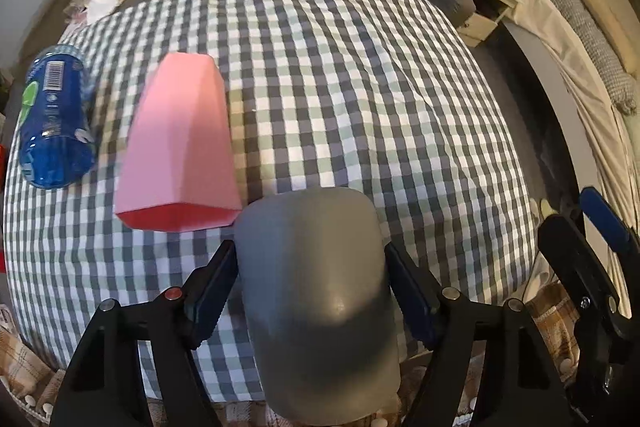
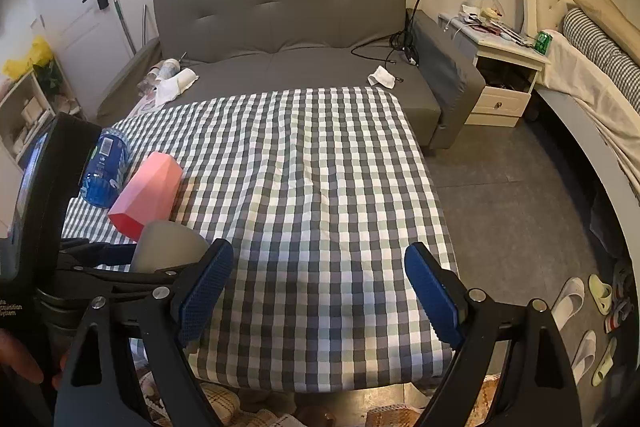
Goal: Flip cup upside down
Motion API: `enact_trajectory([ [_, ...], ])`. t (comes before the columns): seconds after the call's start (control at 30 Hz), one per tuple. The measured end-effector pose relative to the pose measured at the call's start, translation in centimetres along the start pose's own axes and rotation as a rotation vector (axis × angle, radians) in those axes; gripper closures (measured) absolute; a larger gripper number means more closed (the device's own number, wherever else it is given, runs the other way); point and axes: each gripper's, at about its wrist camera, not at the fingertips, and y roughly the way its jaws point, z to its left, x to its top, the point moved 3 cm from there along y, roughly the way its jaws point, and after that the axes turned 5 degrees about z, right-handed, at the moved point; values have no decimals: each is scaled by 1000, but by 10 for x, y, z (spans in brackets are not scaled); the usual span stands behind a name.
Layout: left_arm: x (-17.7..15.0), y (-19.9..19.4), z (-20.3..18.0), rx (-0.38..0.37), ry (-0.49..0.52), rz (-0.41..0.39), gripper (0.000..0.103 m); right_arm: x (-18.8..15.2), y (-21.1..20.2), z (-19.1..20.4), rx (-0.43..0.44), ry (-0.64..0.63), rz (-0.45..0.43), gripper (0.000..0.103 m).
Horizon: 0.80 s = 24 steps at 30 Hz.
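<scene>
A grey cup (image 1: 320, 291) is held between the blue pads of my left gripper (image 1: 310, 291), its closed rounded end pointing away over the checked tablecloth (image 1: 360, 87). It also shows in the right wrist view (image 2: 166, 245) at lower left, in the left gripper. My right gripper (image 2: 320, 291) is open and empty above the cloth's near right part; it shows at the right edge of the left wrist view (image 1: 592, 239).
A pink faceted cup (image 1: 180, 147) lies on its side left of the grey cup, mouth toward me. A blue bottle (image 1: 56, 115) lies further left. A grey sofa (image 2: 280, 19) stands behind, a nightstand (image 2: 504, 75) and bed at right, slippers (image 2: 576, 299) on the floor.
</scene>
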Motion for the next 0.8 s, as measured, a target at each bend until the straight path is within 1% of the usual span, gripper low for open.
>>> enact_trajectory([
  [0.1,1,7,-8,6,46,35,27,0,3,0,4,3,3,15],
  [0.3,6,18,-10,-20,45,82,28,0,5,1,17,11,6,15],
  [0.4,14,21,-5,-31,40,96,28,0,4,0,23,12,4,15],
  [0.5,21,11,-2,-23,51,64,28,0,3,-2,26,19,0,15],
  [0.63,29,-5,-13,-29,89,-1,29,-2,0,-5,35,31,-8,15],
  [0.8,48,-19,-19,27,119,-87,29,-2,-4,-8,39,40,-16,15],
])
